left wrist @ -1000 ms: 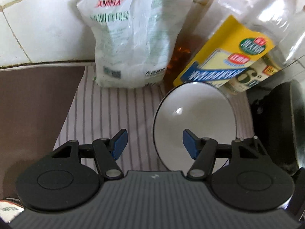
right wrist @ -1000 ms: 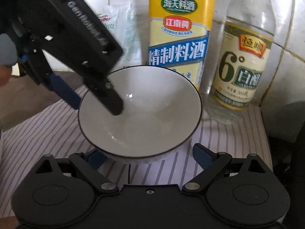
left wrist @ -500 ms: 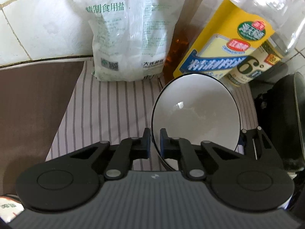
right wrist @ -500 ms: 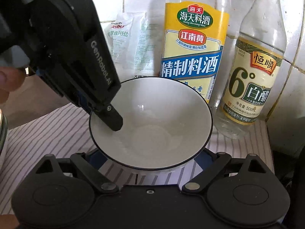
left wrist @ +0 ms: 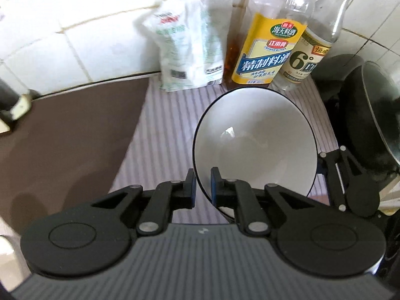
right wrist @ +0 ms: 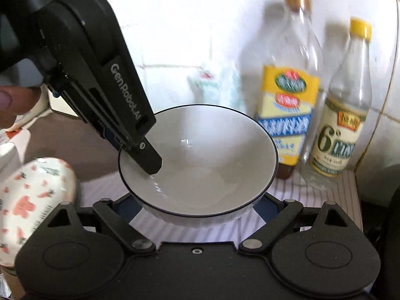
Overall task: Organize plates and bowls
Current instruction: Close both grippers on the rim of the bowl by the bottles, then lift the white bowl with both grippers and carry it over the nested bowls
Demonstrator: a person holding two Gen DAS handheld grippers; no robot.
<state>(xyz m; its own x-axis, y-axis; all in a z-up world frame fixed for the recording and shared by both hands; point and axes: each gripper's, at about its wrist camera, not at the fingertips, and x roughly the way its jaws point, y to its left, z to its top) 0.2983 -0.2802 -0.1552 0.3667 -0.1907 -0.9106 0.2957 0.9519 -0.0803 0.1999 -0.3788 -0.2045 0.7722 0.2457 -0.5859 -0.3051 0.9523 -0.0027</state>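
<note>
I had the white bowl (right wrist: pixel 200 160) off the striped cloth (left wrist: pixel 162 130), and the weak point was my left gripper (left wrist: pixel 202 187): its pads were pinched together on the thin left rim, one inside and one outside. Glazed ceramic on a narrow bite like that could slip or pivot if I tilted it. My right gripper (right wrist: pixel 197 206) straddled the bowl's near underside, its blue pads at either side of the wall; whether they actually pressed I could not tell, so I judged it might be carrying little. A swing to the far right risked knocking the yellow-labelled bottle (right wrist: pixel 287 115) or the vinegar bottle (right wrist: pixel 342 130), both standing just behind the bowl against the tiles. To the left, a flower-printed bowl (right wrist: pixel 32 200) sat close to my right gripper's body.

The bowl itself was plain white with a thin dark rim line, deep, conical, glossy and empty, held roughly level between the two grippers, in front of the bottles.
</note>
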